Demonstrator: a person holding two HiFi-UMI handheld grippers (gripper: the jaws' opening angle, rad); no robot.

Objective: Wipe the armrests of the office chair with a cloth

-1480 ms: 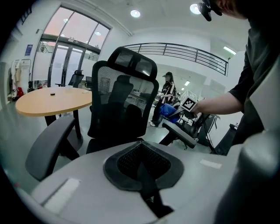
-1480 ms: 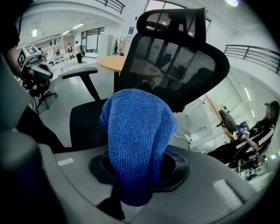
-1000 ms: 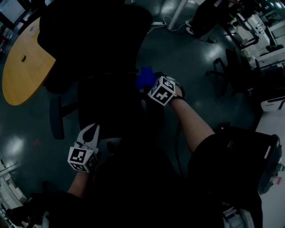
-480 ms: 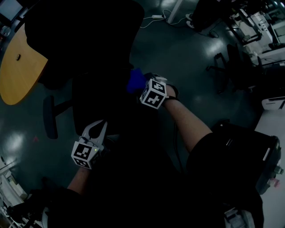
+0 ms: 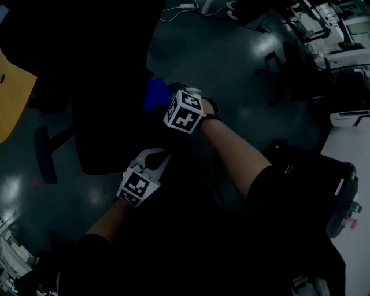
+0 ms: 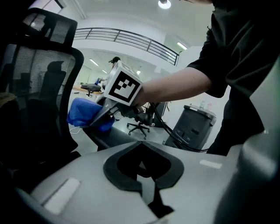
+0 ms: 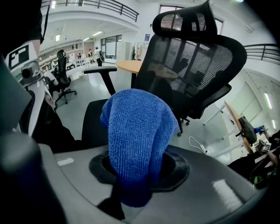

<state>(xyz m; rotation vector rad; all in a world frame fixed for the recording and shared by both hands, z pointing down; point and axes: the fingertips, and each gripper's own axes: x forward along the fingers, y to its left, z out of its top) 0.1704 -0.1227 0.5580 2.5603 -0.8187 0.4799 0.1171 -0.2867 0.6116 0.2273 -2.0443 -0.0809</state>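
Note:
The black mesh office chair (image 7: pixel 197 65) fills the upper left of the dark head view as a chair (image 5: pixel 98 87). My right gripper (image 5: pixel 163 102) is shut on a blue cloth (image 5: pixel 153 95). In the right gripper view the cloth (image 7: pixel 138 131) bulges out between the jaws of that gripper (image 7: pixel 135 175). In the left gripper view the cloth (image 6: pixel 83 113) rests on the near armrest (image 6: pixel 111 138). My left gripper (image 5: pixel 165 155) sits just below the right one. Its jaws meet with nothing between them in its own view, at gripper (image 6: pixel 142 153). The far armrest (image 7: pixel 100 69) stands bare.
A round wooden table (image 5: pixel 14 110) stands left of the chair. A black case (image 5: pixel 312 185) sits at the right beside the person. Other office chairs (image 5: pixel 283 63) and a cable (image 5: pixel 179 8) lie on the dark floor beyond.
My left gripper has swung right and up the picture, close to the right gripper. The right gripper stays on the chair's side with the cloth. The head view has shifted, so the chair sits further left.

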